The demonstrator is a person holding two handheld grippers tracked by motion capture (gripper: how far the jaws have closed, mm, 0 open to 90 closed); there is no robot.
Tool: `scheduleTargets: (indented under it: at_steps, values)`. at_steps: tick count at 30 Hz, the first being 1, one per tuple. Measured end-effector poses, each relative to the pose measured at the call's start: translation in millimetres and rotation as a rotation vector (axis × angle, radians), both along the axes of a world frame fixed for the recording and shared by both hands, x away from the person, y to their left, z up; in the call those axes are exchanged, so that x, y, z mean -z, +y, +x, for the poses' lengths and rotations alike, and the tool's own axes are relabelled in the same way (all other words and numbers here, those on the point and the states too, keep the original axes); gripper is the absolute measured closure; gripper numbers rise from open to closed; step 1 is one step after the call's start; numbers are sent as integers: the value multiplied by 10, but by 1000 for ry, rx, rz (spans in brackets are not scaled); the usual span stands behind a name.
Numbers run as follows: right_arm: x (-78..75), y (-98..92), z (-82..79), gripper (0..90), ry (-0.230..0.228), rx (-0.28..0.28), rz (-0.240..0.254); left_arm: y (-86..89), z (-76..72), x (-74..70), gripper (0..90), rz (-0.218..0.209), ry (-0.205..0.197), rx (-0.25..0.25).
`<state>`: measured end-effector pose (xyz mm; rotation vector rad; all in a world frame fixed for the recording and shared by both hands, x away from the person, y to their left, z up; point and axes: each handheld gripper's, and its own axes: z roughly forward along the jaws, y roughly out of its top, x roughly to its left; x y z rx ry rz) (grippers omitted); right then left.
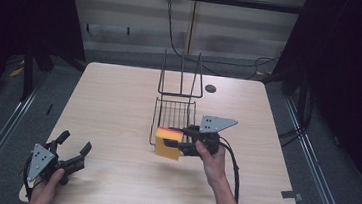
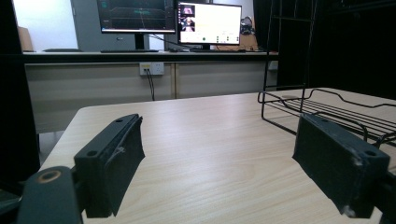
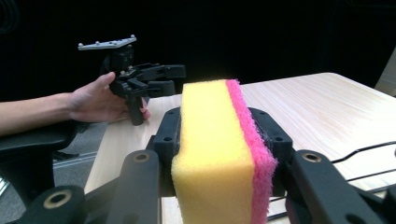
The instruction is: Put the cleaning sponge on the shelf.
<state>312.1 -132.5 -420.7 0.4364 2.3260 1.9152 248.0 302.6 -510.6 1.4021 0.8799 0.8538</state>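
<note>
While gripped by right claw (image 3: 219, 154), unlabelled sponge (image 3: 219, 144)

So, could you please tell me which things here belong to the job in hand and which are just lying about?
In the job:
- yellow foam sponge with pink scouring layer, clamped in the right gripper
- black wire rack, right beside it

Lying about:
- left gripper, open and idle
- pale wooden table
- monitors behind

the sponge (image 3: 212, 154) at the centre of the right gripper view is soft yellow foam, finely pored, with a rough pink scouring layer. the tabletop (image 1: 113, 105) is pale wood-grain laminate, smooth with a faint sheen. the rack (image 1: 176, 109) is thin dark wire. the right tool (image 3: 219, 135) looks matt black plastic.
</note>
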Motion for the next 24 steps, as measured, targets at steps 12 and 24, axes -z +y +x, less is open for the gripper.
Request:
scheduleTargets:
  at_steps: [12,24]
  values:
    - [-3,-67,187,594,20,11,16,1,-1,0,156,1,0,1]
    - [-50,-103,338,594,22,25,23,2,-1,0,156,2,1,1]
